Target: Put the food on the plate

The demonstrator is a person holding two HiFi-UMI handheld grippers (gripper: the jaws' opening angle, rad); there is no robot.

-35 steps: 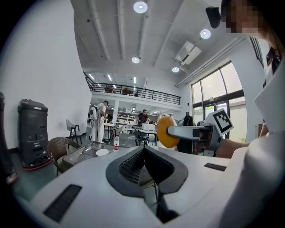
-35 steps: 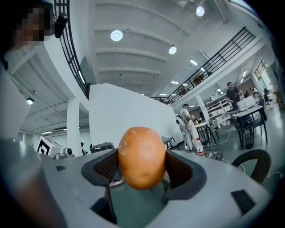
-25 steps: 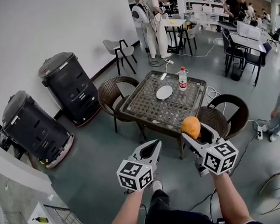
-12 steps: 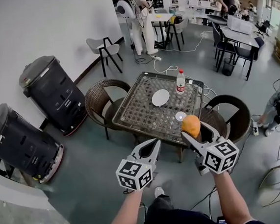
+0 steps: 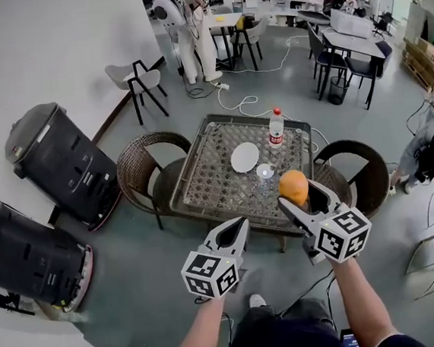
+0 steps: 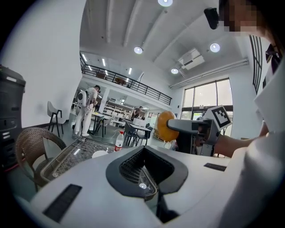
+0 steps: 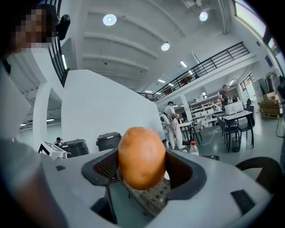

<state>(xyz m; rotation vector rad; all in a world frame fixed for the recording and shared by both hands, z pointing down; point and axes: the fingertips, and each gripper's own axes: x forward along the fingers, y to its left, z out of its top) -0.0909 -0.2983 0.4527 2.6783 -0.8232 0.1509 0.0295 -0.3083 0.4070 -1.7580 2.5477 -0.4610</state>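
An orange-brown oval food item (image 5: 293,186) sits between the jaws of my right gripper (image 5: 297,198), which is shut on it and held in the air over the near edge of the glass-topped table (image 5: 210,179). It fills the middle of the right gripper view as the food item (image 7: 141,156). The empty white plate (image 5: 244,157) lies near the table's middle, beyond the food. My left gripper (image 5: 236,230) hangs to the left, short of the table, shut with nothing in it. The left gripper view shows the food item (image 6: 165,126) and the plate (image 6: 100,153).
A red-capped bottle (image 5: 275,127) stands right of the plate, and a small clear glass (image 5: 265,171) sits just in front of it. Wicker chairs (image 5: 144,167) flank the table. Two black bins (image 5: 59,163) stand at the left wall. People and desks fill the back.
The view has moved forward, so the table and plate lie closer under the grippers. Both grippers keep their pose, and the right one still holds the food.
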